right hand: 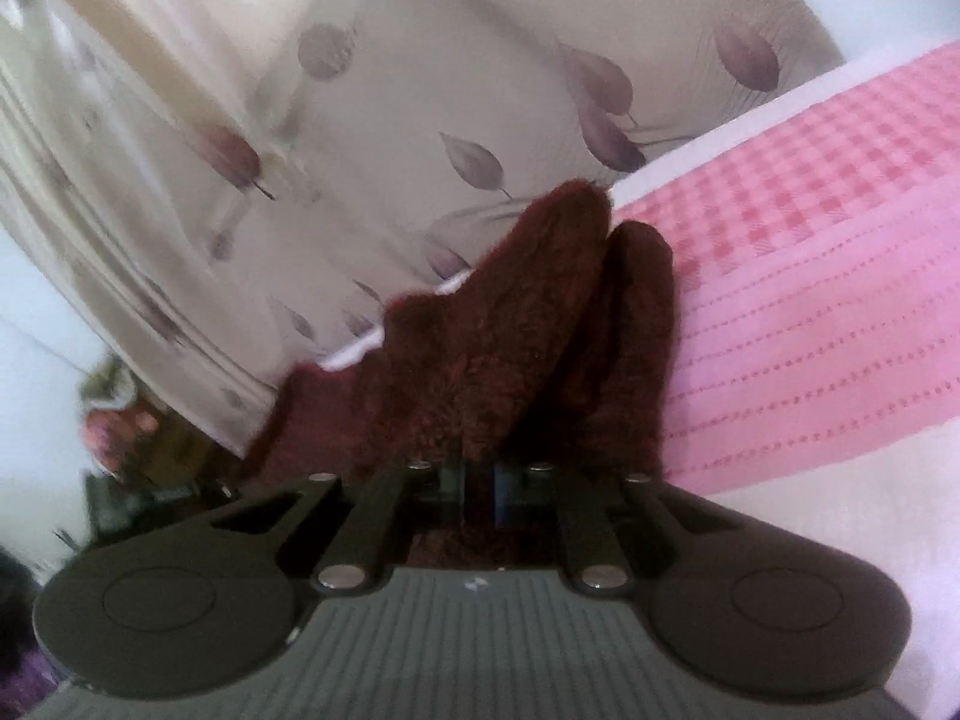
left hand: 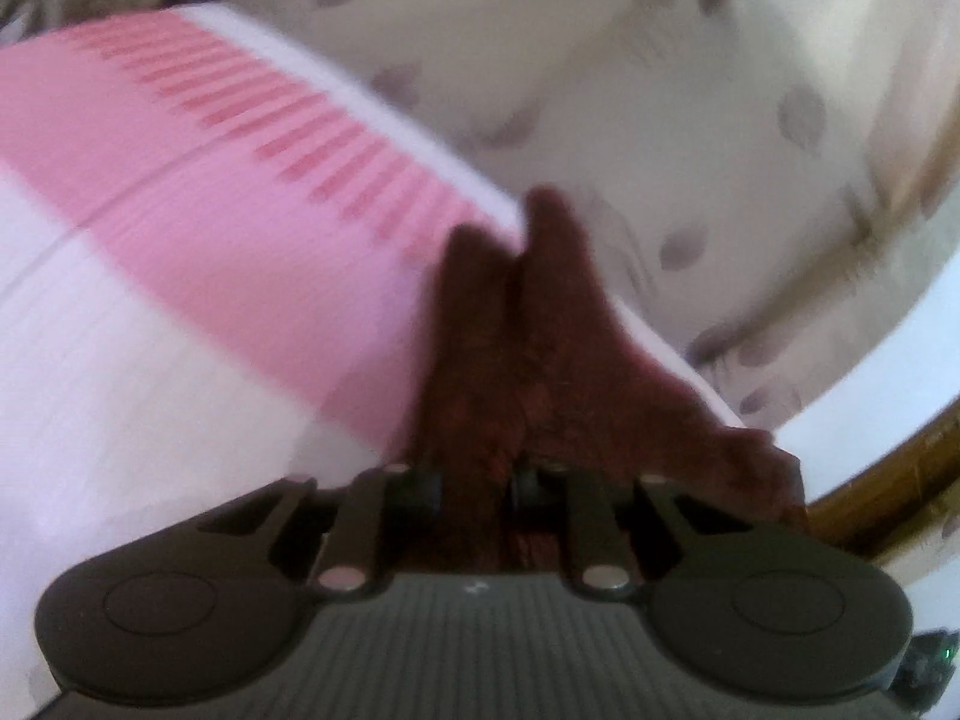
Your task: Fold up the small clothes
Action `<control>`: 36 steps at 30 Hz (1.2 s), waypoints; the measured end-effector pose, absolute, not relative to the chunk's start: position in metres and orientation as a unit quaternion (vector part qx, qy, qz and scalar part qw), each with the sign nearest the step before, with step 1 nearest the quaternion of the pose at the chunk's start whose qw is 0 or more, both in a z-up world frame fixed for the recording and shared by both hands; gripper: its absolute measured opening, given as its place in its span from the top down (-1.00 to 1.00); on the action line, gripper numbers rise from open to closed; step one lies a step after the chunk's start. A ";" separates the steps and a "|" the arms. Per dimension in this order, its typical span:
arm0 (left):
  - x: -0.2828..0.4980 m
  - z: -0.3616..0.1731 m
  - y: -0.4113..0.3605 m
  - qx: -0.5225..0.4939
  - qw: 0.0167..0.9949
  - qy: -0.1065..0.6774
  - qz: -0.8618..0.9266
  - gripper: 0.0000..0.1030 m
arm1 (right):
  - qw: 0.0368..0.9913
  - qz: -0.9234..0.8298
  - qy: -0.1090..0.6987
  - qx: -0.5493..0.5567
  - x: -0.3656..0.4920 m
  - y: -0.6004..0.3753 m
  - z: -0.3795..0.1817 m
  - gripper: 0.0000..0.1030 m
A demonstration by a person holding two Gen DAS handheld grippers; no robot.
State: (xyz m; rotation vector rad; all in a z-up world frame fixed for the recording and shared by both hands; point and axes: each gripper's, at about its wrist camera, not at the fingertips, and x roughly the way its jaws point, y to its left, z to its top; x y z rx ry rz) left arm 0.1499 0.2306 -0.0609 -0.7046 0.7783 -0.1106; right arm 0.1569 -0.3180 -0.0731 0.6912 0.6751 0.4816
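A small pink cloth with a darker checked band and a white hem lies on a bed. In the left wrist view it spreads to the left, blurred. My left gripper has fingers in dark red fuzzy covers, pressed together on the cloth's white hem at its corner. In the right wrist view the same pink cloth spreads to the right. My right gripper, with the same fuzzy red fingers, is shut on the hem at another corner. The pinched bit of fabric is hidden between the pads.
Under the cloth lies a cream bedsheet printed with purple leaves. A brown wooden edge runs along the right side of the left wrist view. Dark clutter shows beyond the sheet's edge at lower left of the right wrist view.
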 end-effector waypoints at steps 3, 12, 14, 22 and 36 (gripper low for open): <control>0.146 -0.078 0.237 -0.351 0.855 0.379 -0.054 0.64 | 0.856 0.215 0.346 0.317 0.148 -0.324 -0.079 0.74; 0.141 -0.025 0.233 -0.313 0.911 0.264 -0.049 -0.72 | 0.885 0.205 0.306 0.284 0.159 -0.319 -0.057 0.24; 0.151 -0.016 0.229 -0.302 0.917 0.253 -0.059 -0.72 | 0.892 0.203 0.293 0.276 0.178 -0.318 -0.047 -0.29; 0.203 -0.031 0.199 -0.247 0.923 0.289 -0.058 -0.72 | 0.904 0.179 0.336 0.193 0.286 -0.286 -0.059 -0.02; 0.235 -0.063 0.197 -0.197 0.947 0.251 0.023 -0.71 | 0.915 0.120 0.313 0.224 0.296 -0.311 -0.101 0.73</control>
